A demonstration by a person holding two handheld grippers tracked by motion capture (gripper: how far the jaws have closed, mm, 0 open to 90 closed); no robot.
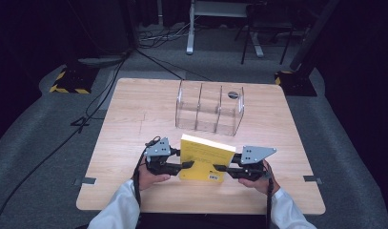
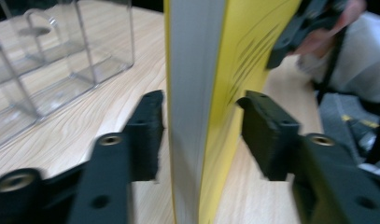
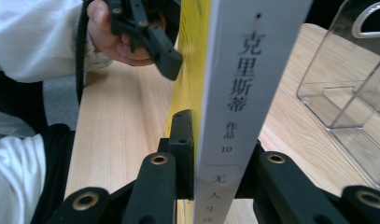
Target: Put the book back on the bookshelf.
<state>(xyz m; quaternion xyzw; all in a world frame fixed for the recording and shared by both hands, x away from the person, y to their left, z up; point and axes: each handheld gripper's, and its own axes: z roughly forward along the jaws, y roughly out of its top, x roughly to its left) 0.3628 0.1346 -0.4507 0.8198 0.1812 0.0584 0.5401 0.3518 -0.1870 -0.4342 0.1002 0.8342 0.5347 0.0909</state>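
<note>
A yellow book (image 1: 203, 157) with a white spine stands upright on the wooden table (image 1: 134, 119), near its front edge. My left gripper (image 1: 189, 165) reaches in from the book's left side. In the left gripper view its jaws straddle the page edge of the book (image 2: 197, 93), and the right-hand pad (image 2: 262, 135) stands clear of the yellow cover, so this gripper (image 2: 201, 99) is open. My right gripper (image 1: 218, 168) comes in from the right and is shut on the spine end of the book (image 3: 243, 70), both pads of the right gripper (image 3: 218, 135) pressing on it.
A clear plastic organizer (image 1: 209, 107) with three compartments stands behind the book at mid-table, a dark round mark (image 1: 233, 95) on its right end. Bare wood lies to the left and right of it. Cables and stand feet lie on the grey floor beyond the table.
</note>
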